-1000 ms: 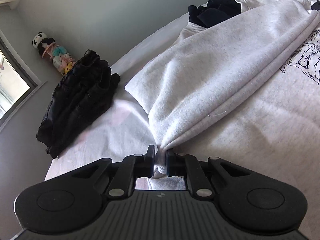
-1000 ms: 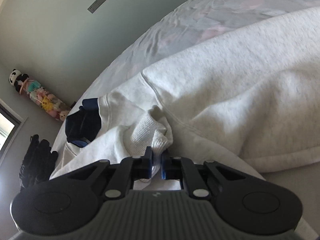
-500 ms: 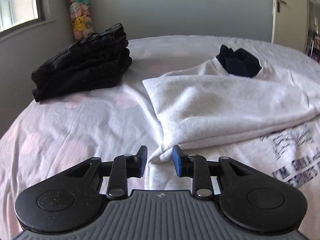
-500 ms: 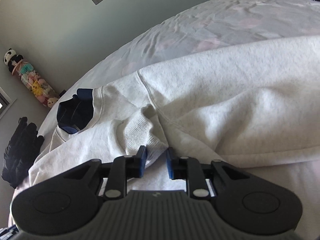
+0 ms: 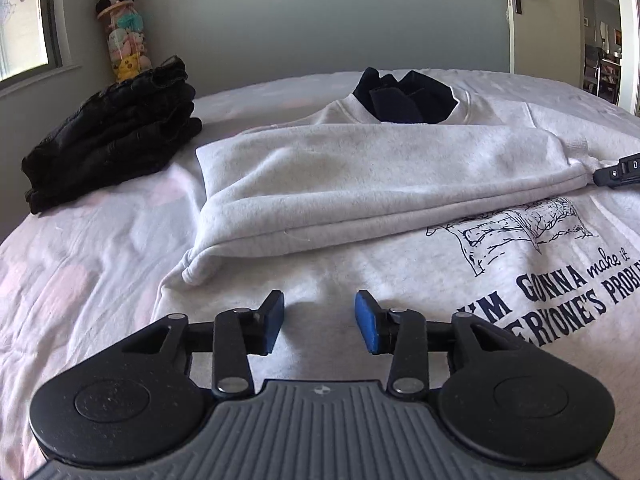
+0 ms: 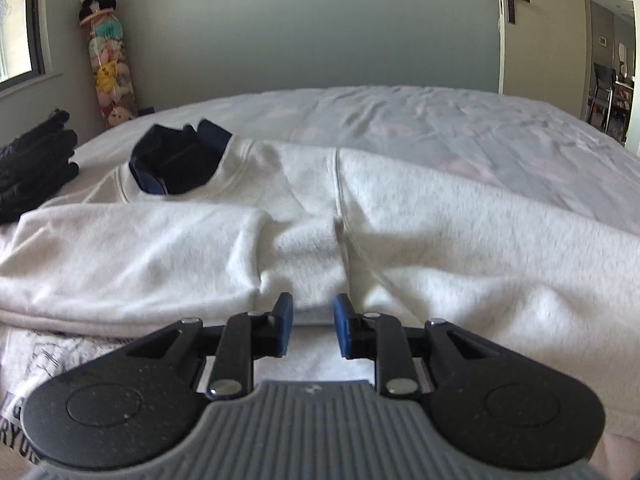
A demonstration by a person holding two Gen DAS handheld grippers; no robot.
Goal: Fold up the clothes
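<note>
Left wrist view is showing me the left gripper (image 5: 319, 322) hovering with its jaws spread wide and pinching nothing, just above the printed chest of the grey sweatshirt (image 5: 420, 276), which is lying flat on the bed (image 5: 80, 264). One sleeve (image 5: 360, 184) is lying folded across the body, its cuff end reaching the right gripper (image 6: 313, 330), whose jaws are also standing parted and empty in the right wrist view, right at the cuff. I am judging that this sleeve fold is placed and the other sleeve (image 6: 500, 264) is the next piece to bring in. To do that well, I am planning to pinch it near the cuff with one gripper, steady the shoulder seam with the other, and lay it square across the first sleeve so no ridge is building. For room, the folded black garment (image 5: 108, 140) is sitting well apart on the left, clear of the sweatshirt's edge. A dark navy item (image 5: 404, 94) is poking out of the collar, and it may be bulking the later fold. Open sheet is stretching beyond the far side, so wide swings look safe to me.
</note>
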